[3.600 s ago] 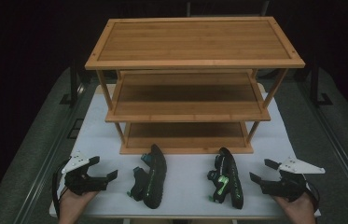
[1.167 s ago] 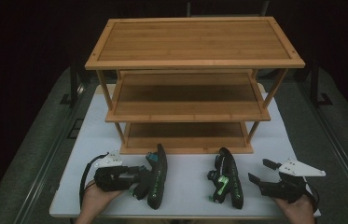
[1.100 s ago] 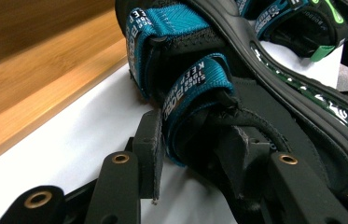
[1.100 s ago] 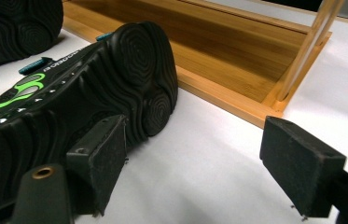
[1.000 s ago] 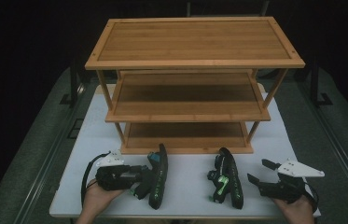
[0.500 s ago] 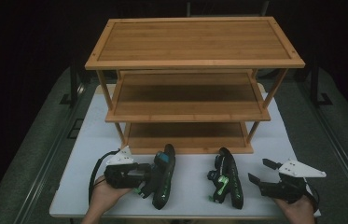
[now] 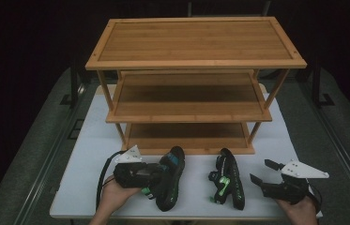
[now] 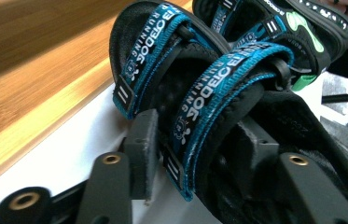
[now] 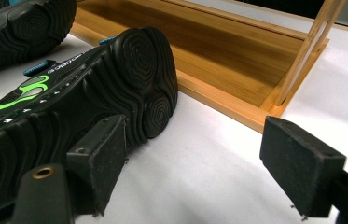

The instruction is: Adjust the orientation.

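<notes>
The left gripper [image 7: 156, 180] sits at about seven o'clock on the white table [image 7: 93, 154], its jaws set around the blue-strapped sandal [image 7: 170, 183]. In the left gripper view its pads [image 8: 143, 149] stand on either side of the rear strap [image 8: 209, 116] and the sole edge; the jaws have just been opening, with the sandal between them, and whether the pads press on it I cannot tell. That sandal lies tipped on its side (straps toward the hand), just in front of the bottom shelf of the bamboo rack [image 7: 186, 101], which stands at twelve o'clock. The green-marked sandal [image 7: 226, 180] lies near six o'clock, close beside the first. The right gripper [image 7: 262, 174] rests at five o'clock with its jaws wide apart and nothing between them; its nearer pad [image 9: 99, 158] sits just beside that sandal's sole [image 9: 92, 93].
</notes>
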{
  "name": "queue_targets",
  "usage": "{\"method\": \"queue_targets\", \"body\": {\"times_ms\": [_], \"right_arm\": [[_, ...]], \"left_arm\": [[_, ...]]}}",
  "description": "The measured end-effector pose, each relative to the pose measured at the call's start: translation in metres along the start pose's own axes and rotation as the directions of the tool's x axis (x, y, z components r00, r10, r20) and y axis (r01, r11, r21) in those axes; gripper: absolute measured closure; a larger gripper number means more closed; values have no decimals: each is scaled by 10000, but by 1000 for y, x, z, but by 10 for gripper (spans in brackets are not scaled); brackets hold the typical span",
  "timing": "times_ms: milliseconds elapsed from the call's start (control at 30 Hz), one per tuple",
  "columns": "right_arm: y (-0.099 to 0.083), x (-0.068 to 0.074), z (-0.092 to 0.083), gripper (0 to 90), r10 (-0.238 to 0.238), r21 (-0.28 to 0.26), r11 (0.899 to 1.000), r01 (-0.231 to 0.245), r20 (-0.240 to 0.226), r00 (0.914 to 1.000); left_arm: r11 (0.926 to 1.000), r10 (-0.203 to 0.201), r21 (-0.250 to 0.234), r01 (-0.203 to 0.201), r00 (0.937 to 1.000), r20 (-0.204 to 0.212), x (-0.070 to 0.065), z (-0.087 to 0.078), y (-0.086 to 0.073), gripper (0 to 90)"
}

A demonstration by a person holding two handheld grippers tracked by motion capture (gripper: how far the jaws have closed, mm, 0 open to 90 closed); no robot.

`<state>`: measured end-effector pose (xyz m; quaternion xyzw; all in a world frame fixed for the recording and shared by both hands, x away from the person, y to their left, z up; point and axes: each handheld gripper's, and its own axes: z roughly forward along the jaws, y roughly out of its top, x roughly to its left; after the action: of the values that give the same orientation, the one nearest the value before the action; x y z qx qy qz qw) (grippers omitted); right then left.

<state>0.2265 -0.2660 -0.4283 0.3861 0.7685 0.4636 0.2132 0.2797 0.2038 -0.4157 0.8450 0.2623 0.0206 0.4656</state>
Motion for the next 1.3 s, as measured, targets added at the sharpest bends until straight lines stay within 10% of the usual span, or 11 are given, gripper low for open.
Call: {"method": "queue_targets", "body": {"times_ms": [367,567,867,1300], "right_arm": [[0,-1,-2,224,44,-65,10000,-44,-36,10000],[0,0,-2,224,3,-95,10000,-4,-41,10000],[1,-1,-6,224,62,-257,9996,-65,-91,9999],[19,25,-9,376,-326,-1186,9928,176,-1262,9915]], "left_arm": [[9981,-437,-430,438,9990,26,-5,6,3,493],[9994,-230,-260,234,9996,141,-11,15,6,582],[9999,88,-51,-88,9999,-57,-25,30,9,476],[9993,324,-170,-329,9990,-308,-32,31,6,447]]}}
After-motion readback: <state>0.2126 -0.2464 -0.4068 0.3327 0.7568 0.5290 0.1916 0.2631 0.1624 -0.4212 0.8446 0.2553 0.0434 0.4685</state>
